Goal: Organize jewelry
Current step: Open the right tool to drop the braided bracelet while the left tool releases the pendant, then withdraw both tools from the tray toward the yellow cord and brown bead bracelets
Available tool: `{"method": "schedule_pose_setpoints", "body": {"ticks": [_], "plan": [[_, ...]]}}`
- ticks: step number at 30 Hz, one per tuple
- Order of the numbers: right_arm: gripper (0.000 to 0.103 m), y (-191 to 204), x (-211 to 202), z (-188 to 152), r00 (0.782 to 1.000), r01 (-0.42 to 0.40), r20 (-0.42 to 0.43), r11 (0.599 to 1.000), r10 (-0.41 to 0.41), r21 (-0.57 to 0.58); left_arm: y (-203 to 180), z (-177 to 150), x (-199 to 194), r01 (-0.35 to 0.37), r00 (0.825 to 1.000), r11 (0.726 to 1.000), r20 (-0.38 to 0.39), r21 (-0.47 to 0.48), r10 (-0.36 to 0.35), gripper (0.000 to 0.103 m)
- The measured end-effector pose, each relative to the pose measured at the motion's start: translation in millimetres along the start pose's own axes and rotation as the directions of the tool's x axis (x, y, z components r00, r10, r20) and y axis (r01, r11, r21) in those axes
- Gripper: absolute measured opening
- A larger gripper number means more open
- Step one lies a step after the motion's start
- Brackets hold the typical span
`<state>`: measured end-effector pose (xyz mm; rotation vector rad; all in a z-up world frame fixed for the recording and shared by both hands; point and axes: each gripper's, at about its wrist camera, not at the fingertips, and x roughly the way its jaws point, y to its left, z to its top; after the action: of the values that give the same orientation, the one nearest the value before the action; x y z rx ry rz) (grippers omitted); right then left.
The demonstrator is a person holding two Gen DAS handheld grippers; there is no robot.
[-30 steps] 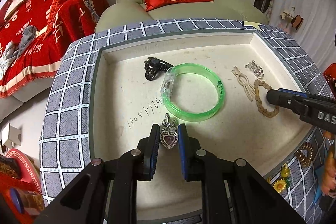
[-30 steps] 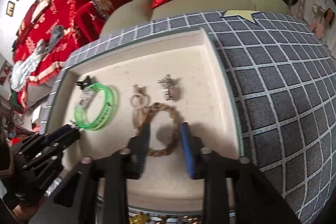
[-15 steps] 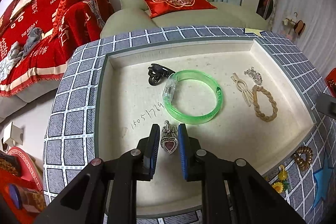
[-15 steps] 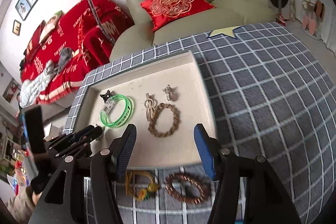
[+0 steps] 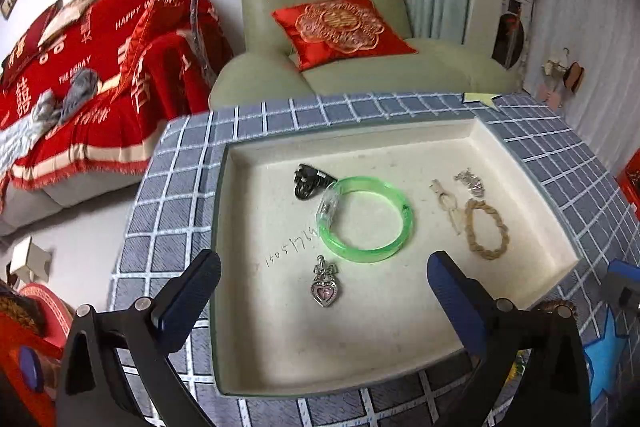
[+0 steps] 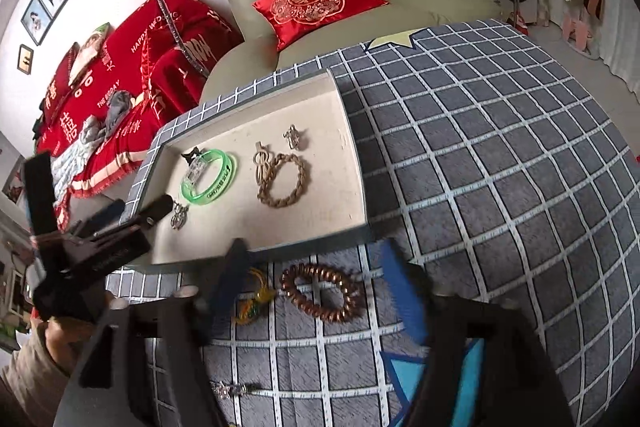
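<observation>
Six jewelry pieces lie in the tray (image 5: 224, 267); both claws gape.

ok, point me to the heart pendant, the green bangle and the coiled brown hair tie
heart pendant (image 5: 325, 291), left wrist view, on the pink heart face.
green bangle (image 5: 404, 223), left wrist view, on the right side of the ring.
coiled brown hair tie (image 6: 298, 297), right wrist view, on the left arc of the coil.

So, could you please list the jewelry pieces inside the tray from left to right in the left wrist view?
Black hair claw → heart pendant → green bangle → pale hairpin → braided bracelet. The small silver piece overlaps these last two sideways, so I left it out.
</observation>
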<state>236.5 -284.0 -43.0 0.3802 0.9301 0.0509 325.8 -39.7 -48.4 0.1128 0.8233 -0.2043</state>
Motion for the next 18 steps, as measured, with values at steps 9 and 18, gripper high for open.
{"method": "schedule_pose_setpoints", "body": {"ticks": [9, 18], "plan": [[0.097, -3, -22, -18, 0.999, -0.014, 0.035, 1.000, 0.014, 0.009, 4, -17, -37, 0.025, 1.000, 0.999, -0.008, -0.022, -0.025, 0.103], [0.103, -10, -30, -38, 1.000, -0.009, -0.013, 1.000, 0.010, 0.010, -8, -61, -71, 0.019, 0.999, 1.000, -0.033, 0.008, -0.018, 0.103]]}}
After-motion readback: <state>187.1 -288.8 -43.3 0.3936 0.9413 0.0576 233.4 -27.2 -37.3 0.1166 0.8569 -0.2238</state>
